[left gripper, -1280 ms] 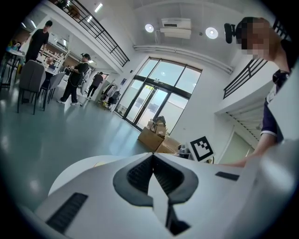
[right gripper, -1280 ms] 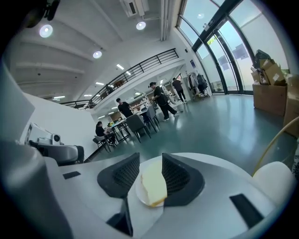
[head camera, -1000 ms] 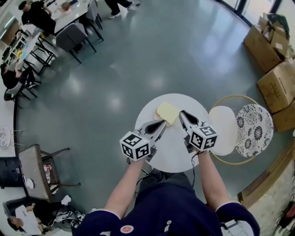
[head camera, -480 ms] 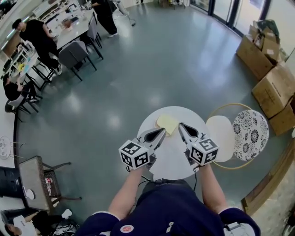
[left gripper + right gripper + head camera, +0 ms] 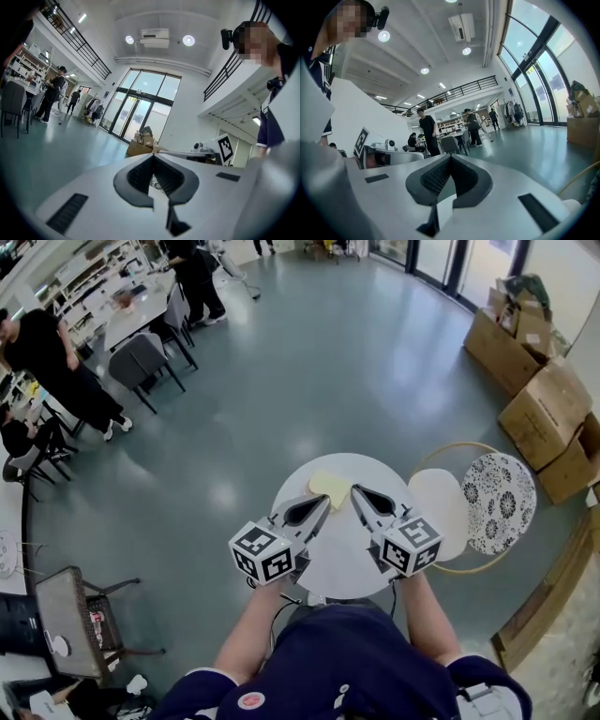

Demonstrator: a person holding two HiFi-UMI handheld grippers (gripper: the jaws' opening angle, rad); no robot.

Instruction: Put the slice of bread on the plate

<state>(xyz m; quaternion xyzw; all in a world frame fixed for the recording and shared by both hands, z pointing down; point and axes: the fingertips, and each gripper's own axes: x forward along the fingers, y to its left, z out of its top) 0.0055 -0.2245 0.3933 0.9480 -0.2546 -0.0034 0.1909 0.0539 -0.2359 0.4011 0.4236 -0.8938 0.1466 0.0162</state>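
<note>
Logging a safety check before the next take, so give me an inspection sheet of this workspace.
Surface: round white table, bare apart from the bread.
Job's things: slice of bread lies flat on the table's far side. White disc and patterned disc, likely plates, sit in a ringed stand to the right, nothing on them.
Clutter: nothing seen.
Grippers: left claw and right claw are shut and empty, over the table beside the bread.
Cables: what looks like a thin lead below the right claw.
Surroundings: cardboard boxes at right. People, tables and chairs at upper left.
</note>
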